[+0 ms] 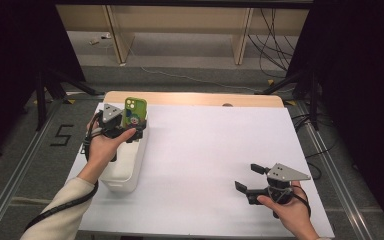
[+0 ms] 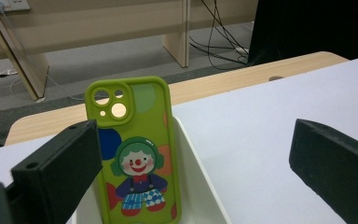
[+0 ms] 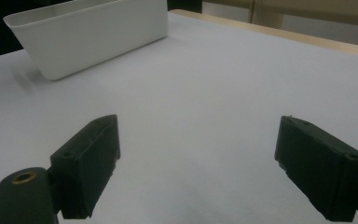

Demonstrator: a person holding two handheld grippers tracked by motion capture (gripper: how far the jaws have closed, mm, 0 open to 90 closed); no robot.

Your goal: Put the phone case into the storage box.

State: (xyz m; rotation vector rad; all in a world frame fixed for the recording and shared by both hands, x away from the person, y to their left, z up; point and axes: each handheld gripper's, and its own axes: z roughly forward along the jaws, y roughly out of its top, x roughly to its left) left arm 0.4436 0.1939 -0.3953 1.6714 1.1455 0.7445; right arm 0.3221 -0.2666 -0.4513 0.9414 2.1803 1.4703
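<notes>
Phone (image 2: pixel 137 154) in green clown case stands upright in the white bin (image 1: pixel 130 165), just ahead of the left gripper (image 2: pixel 191 158), leaning on the bin's far end wall so it stays up. Left jaws spread wide, no pad touching the phone, so likely released or about to be grabbed. Right gripper (image 1: pixel 252 177) rests well apart on white table (image 1: pixel 205 150), jaws spread, empty, out of the way.
</notes>
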